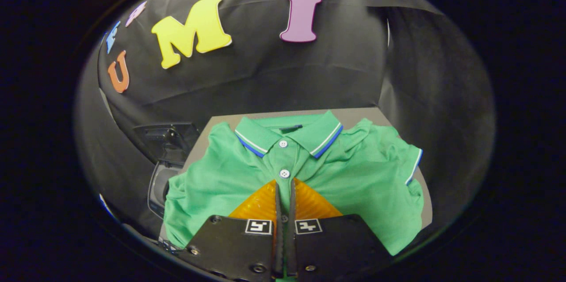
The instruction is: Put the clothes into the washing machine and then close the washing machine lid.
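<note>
Green polo shirt flat on table, fingers nearly closed, pinching its placket

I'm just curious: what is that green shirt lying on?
The green polo shirt lies spread on a flat grey surface, bare beyond the collar. The shirt covers the rest. The gripper is shut on the shirt's placket, fingers pinching the fabric.
</note>
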Tool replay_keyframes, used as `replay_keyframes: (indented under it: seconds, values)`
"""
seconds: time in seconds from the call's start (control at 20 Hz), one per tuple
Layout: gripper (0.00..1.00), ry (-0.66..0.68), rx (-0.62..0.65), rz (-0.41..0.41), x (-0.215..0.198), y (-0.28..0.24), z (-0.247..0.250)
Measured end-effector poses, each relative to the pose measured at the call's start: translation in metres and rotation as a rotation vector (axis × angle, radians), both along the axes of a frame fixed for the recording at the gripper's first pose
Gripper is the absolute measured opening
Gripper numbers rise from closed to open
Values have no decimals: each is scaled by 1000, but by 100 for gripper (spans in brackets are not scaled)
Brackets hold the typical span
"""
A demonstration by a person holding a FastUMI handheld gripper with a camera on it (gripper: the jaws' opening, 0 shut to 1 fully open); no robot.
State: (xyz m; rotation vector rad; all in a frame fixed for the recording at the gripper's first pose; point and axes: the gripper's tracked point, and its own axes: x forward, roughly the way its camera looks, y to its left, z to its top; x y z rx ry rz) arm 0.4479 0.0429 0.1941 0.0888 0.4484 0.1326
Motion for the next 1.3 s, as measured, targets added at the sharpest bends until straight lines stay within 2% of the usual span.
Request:
replay_keyframes:
  seconds: [0.55,1.05,1.3]
  values:
    - [6,-229,60,22,-96,55,89]
    - [6,-419,50,121,-180,146,180]
    - [6,-465,53,177,-207,202,205]
